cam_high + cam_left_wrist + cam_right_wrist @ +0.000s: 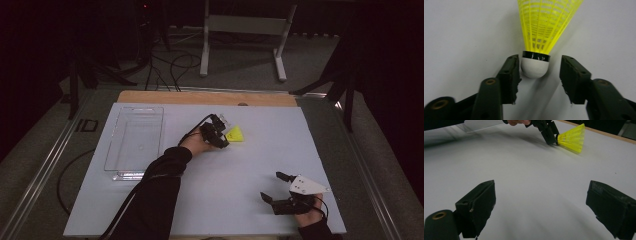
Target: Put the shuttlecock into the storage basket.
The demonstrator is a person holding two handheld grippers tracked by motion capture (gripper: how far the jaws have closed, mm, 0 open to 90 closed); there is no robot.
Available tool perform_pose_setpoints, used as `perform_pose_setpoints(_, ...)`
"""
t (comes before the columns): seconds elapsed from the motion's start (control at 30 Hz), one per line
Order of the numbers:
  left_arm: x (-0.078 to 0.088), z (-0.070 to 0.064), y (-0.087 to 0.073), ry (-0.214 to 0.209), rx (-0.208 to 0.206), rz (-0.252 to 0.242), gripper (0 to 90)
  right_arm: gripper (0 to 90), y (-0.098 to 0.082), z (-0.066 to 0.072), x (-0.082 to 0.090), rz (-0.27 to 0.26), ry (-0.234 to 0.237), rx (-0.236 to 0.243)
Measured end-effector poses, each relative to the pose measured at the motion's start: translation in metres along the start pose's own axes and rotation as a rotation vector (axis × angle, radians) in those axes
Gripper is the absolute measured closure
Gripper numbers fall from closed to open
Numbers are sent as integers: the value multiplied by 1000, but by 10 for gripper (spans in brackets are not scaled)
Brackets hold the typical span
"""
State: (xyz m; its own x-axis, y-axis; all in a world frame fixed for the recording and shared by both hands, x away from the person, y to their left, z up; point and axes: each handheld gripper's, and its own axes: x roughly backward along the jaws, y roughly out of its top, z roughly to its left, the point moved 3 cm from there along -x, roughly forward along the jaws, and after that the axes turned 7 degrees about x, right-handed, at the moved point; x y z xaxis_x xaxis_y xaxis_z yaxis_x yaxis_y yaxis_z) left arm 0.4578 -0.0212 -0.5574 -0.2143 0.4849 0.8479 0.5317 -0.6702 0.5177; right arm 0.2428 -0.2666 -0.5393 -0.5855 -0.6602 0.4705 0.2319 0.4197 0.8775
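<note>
We see a yellow plastic shuttlecock with a white rounded cork tip point(534, 67) lying on its side near the middle of the white table board point(225, 200). The left gripper point(540, 72) has its black jaws either side of the cork: one pad sits right against it, the other stands clear, so the cork is not clamped. The right gripper point(277, 187) rests well apart near the front edge, jaws spread wide and empty. A clear rectangular plastic tray point(134, 145) sits to the left.
</note>
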Motion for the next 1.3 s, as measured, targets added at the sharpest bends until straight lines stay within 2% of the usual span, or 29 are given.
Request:
perform_pose_setpoints(0.1, -3, 0, 0, 12, -11, 14, 558, 91, 0, 0, 0, 1, 1, 0)
perform_pose_setpoints(0.27, -5, 0, 2, 12, -3, 17, 629, 91, 0, 0, 0, 2, 1, -3)
perform_pose_setpoints(0.43, -5, -2, 3, 10, -17, 31, 652, 91, 0, 0, 0, 2, 0, -4)
perform_pose_setpoints(0.57, -1, -3, 5, 6, -17, 15, 658, 91, 0, 0, 0, 2, -2, -2)
perform_pose_setpoints(0.63, 3, -4, 7, 17, -26, 20, 658, 91, 0, 0, 1, 4, -4, -3)
perform_pose_setpoints(0.67, 6, -5, 8, 3, -24, 17, 659, 91, 0, 0, 1, 4, -5, -2)
perform_pose_setpoints(0.8, 17, -8, 11, -4, -29, 17, 660, 91, 0, -1, 1, 5, -9, -4)
perform_pose_setpoints(1.03, 35, -11, 14, -54, -11, 3, 661, 91, 0, -1, 1, 6, -17, -3)
perform_pose_setpoints(1.17, 47, -14, 14, -48, -23, 2, 661, 91, 0, -2, 1, 6, -21, -2)
perform_pose_setpoints(1.2, 50, -15, 14, -64, -16, 7, 661, 91, 0, -2, 1, 6, -22, -2)
perform_pose_setpoints(1.3, 59, -17, 14, -69, -19, 7, 662, 92, 0, -2, 1, 7, -23, -3)
